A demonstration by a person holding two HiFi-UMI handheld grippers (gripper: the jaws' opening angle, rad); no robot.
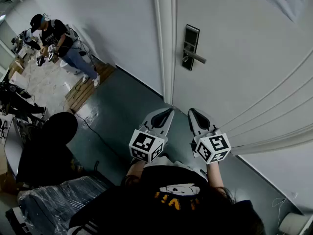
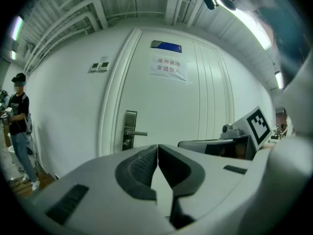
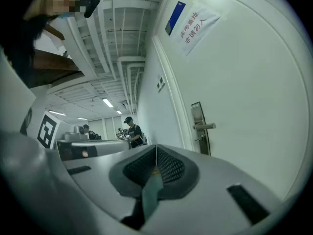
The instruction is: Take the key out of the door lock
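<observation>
A dark metal lock plate (image 1: 190,47) with a lever handle (image 1: 196,58) sits on the white door (image 1: 244,72), well ahead of both grippers. In the left gripper view the lock plate (image 2: 129,129) has a small piece, apparently the key (image 2: 126,141), sticking out under the handle. In the right gripper view the key (image 3: 199,139) is too small to make out clearly. My left gripper (image 1: 167,112) and right gripper (image 1: 193,113) hang side by side, low before the door, well short of the lock. Both are shut, with nothing between the jaws (image 2: 157,147) (image 3: 156,148).
The door frame (image 1: 166,43) runs up left of the lock, next to a white wall. A person (image 1: 61,40) stands far left by a wooden pallet (image 1: 85,89). A dark chair (image 1: 51,141) and a plastic-wrapped bundle (image 1: 54,204) lie at lower left. A paper notice (image 2: 168,67) hangs on the door.
</observation>
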